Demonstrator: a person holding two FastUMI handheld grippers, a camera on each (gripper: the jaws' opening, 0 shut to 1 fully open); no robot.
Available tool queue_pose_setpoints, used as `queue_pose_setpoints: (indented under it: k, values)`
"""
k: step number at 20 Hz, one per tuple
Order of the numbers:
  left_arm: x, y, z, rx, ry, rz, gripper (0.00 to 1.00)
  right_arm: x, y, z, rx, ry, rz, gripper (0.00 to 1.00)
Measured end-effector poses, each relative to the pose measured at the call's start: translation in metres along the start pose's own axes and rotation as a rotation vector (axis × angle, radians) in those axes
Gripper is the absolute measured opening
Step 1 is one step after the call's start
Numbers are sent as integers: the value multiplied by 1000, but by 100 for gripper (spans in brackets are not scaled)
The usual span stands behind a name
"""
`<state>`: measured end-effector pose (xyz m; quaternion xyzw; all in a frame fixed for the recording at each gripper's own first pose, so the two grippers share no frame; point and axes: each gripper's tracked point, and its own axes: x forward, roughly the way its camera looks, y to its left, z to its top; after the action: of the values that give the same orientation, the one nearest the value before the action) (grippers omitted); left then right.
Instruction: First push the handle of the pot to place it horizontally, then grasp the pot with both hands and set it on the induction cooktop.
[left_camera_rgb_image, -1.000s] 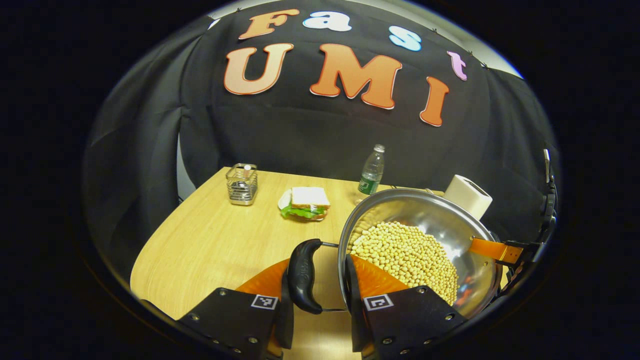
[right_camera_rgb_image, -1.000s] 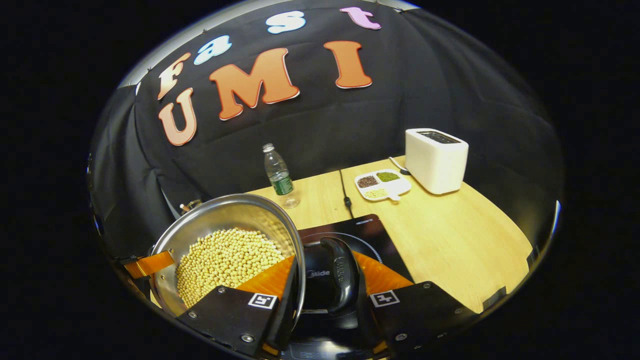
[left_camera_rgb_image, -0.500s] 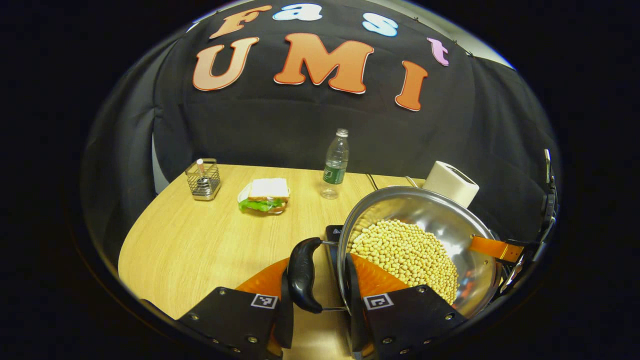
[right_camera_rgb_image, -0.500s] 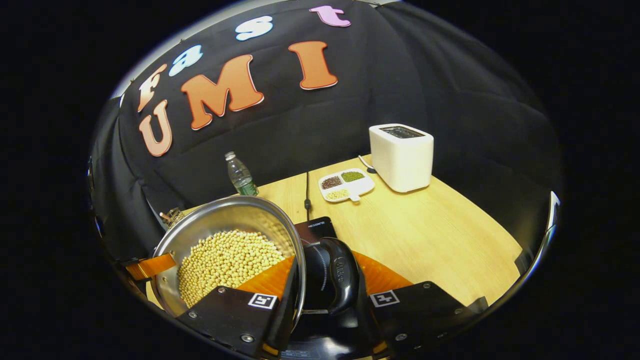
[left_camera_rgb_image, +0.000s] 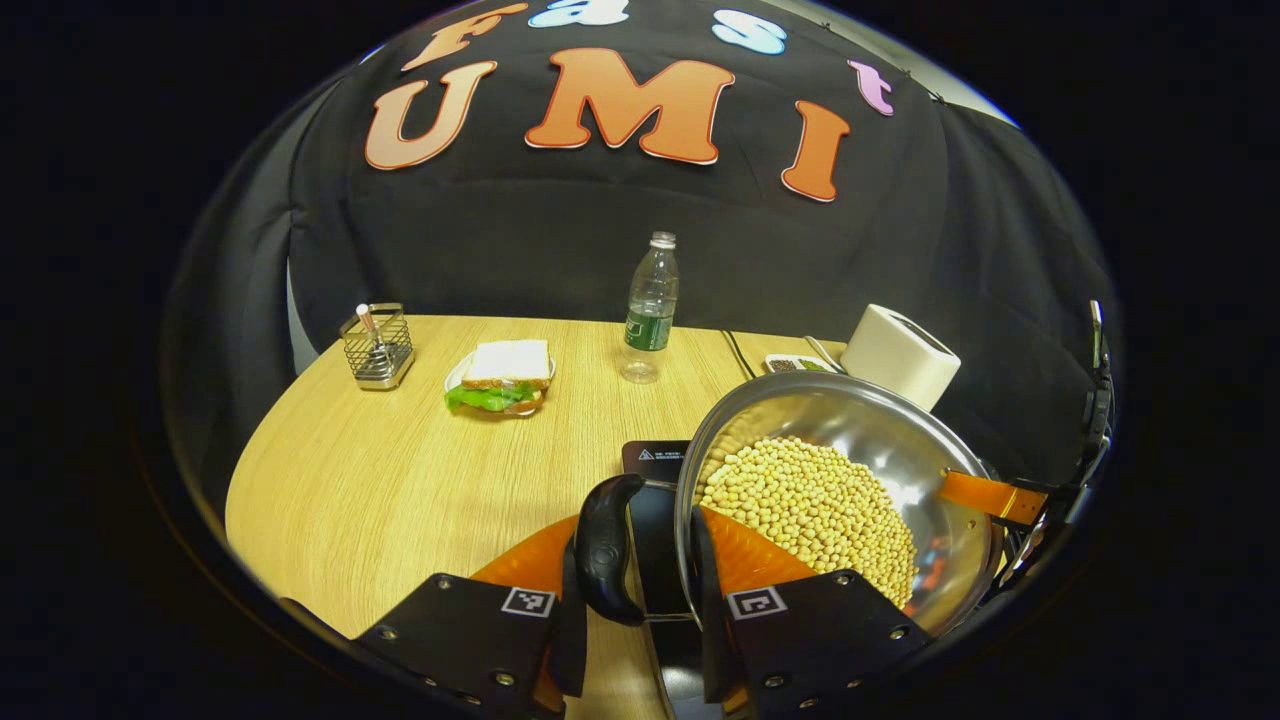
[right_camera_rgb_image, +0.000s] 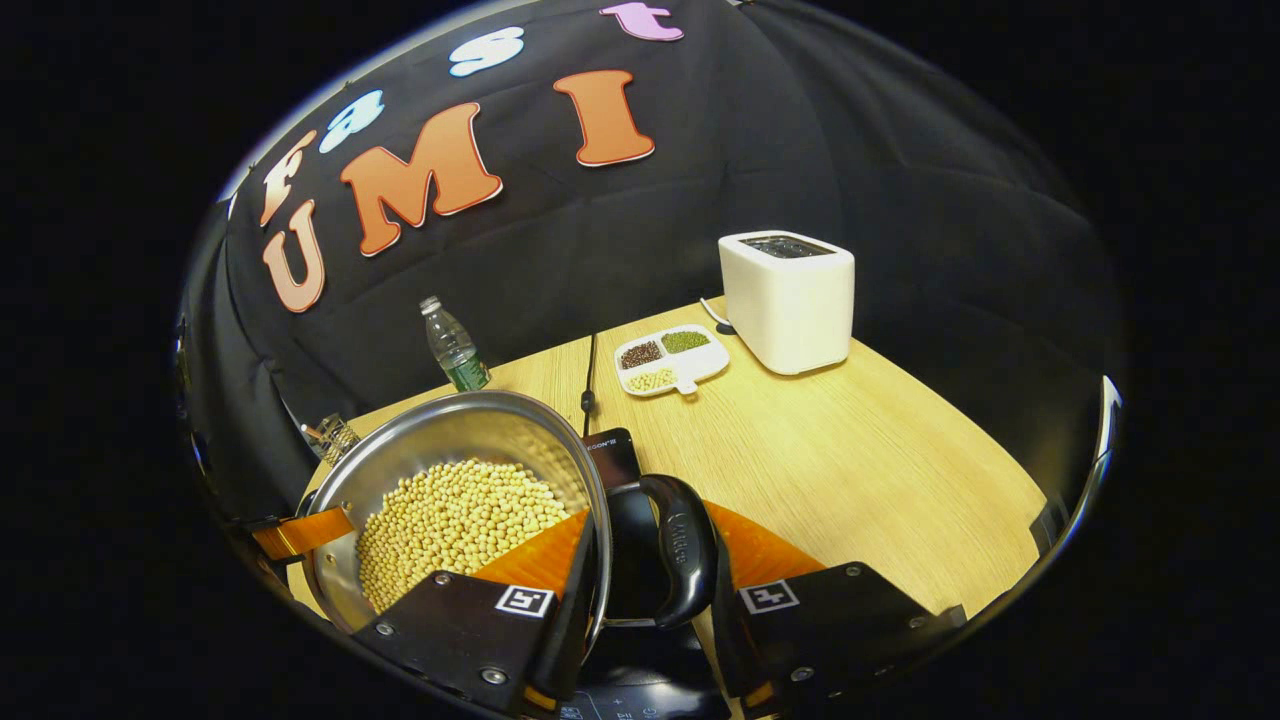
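1. Left claw: closed on the pot's black loop side handle. One finger sits outside the handle, the other against the pot wall just under the rim.
2. Right claw: gripping the opposite black loop handle the same way, with the pot rim between its fingers.
3. Round stainless steel pot, about half full of pale yellow soybeans, is held between the two claws, tilted in both views. Whether its base touches the cooktop I cannot tell.
4. Black glass induction cooktop lies on the light wooden counter directly below the pot. Its far corner shows past the rim in the right gripper view, and its black power cord runs to the counter's far edge.
5. In the left gripper view, the other claw's finger reaches in at the pot's far rim.
6. Along the far edge: clear plastic water bottle with a green label, upright, near the middle.
7. Far left corner: wire mesh metal holder, with a white-bread lettuce sandwich on a small plate just beside it.
8. Far right: white boxy toaster, with a white divided dish of mixed beans near it, apart from the cooktop.
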<state>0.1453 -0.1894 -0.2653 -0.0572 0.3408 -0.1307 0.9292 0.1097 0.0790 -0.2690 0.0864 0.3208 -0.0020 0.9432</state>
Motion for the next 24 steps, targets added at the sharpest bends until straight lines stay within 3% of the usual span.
queue_pose_setpoints:
  k: [2,3,11,12,13,14,18,19,24]
  values:
    - [4,2,-3,-3,8,1,48,5,0,-3,-5,10,1,49]
    - [6,2,-4,-4,11,0,48,8,0,-5,1,15,3,53]
    - [15,5,-17,-20,25,-9,47,13,-2,-13,-17,26,4,53]
    - [16,5,-15,-27,17,-12,47,13,-2,-13,-17,24,4,49]
    - [16,5,-15,-25,12,-14,47,13,-2,-14,-17,23,3,53]
    - [16,5,-15,-23,11,-15,47,13,-2,-13,-16,25,2,49]
    - [16,6,-16,-38,9,-29,48,13,-4,-15,-30,23,-4,60]
    - [16,6,-18,-31,15,-32,52,13,-3,-17,-20,36,-7,56]
    - [6,1,-18,52,-1,-24,62,9,-11,-14,-52,23,-50,83]
